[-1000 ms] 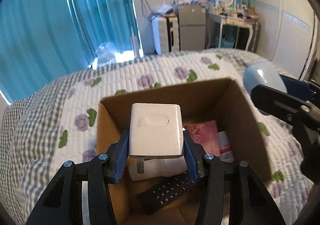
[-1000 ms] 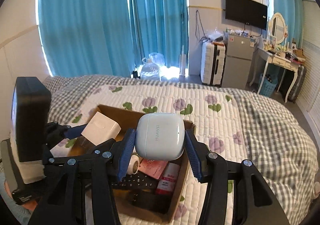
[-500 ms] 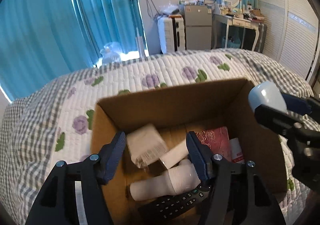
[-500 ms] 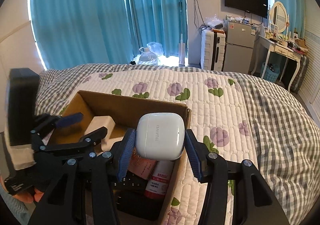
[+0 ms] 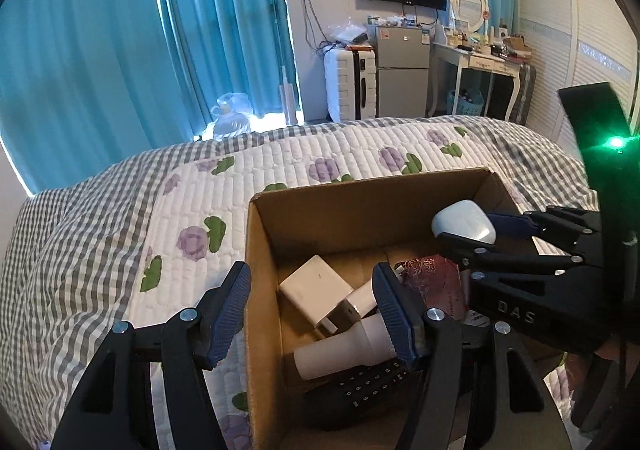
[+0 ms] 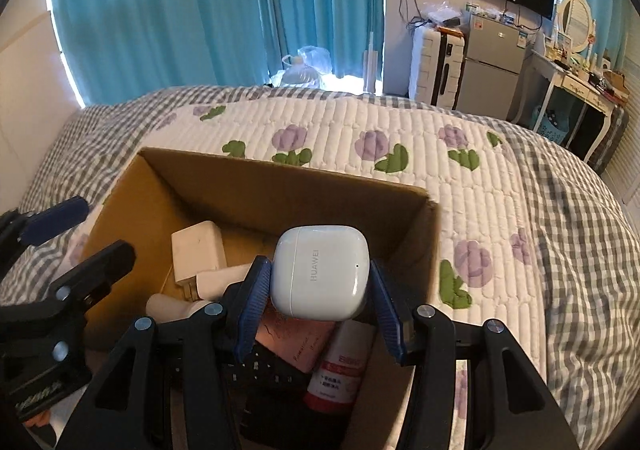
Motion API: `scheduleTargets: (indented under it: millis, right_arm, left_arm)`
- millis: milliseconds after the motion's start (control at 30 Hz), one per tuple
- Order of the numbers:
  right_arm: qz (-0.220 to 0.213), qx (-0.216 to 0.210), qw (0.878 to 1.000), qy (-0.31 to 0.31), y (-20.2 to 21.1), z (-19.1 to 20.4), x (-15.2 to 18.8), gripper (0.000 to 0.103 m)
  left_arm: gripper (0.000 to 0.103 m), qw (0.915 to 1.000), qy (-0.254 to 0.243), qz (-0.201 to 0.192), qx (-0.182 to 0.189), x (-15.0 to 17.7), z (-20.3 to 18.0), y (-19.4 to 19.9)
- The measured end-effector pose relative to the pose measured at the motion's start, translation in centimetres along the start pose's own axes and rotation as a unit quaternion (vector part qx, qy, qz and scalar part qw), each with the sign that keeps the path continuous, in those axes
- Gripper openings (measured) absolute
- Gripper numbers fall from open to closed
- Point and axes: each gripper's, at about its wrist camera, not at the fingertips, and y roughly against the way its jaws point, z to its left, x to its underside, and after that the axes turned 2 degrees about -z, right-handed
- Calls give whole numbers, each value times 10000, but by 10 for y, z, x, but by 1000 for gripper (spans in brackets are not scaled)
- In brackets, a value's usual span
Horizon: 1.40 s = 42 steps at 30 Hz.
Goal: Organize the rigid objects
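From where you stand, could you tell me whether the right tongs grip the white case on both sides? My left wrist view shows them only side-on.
Observer: Yes. In the right wrist view, the right tongs have both blue pads pressing the earbud case, one on each side.
Operator: Thank you. What lies directly beneath the case?
Observer: A pink packet and a red-and-white bottle, both inside the cardboard box.
Operator: And which way is the case turned?
Observer: Its broad face looks at the camera, with HUAWEI lettering running vertically down it.
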Motion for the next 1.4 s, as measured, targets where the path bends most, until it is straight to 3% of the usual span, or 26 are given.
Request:
scheduleTargets:
  millis: [167,333,733,800,967,1200,1300,1400]
  right_arm:
    - [-23,-24,9998,-191,2,1,1,61]
    - [-198,128,9994,-243,40,3,1,61]
    - [-1329,614,9890,194,238,40,5,62]
    - [-1621,604,9846,254,273,51,10,71]
    - [-2110,550,9752,376,333,73,29,77]
    - [-2502,662,9653,336,369,89,70,93]
    - [-2731,517,9604,187,366,87,91,103]
    - [-2928,500,9547,169,349,82,112,103]
  left_arm:
    - [65,9999,114,30,-20,4,5,8]
    - [65,9999,79,-58,-125,3,9,43]
    - [65,9940,56,-1082,-150,-11,9,202]
    - [65,9918,-26,-1270,-163,-9,8,226]
    - [74,9868,61,-1617,-6,3,8,272]
    - [100,9807,260,-1918,-279,33,10,293]
    - [103,9773,389,-2052,-346,55,11,287]
    - [103,9781,388,-2031,-258,74,7,269]
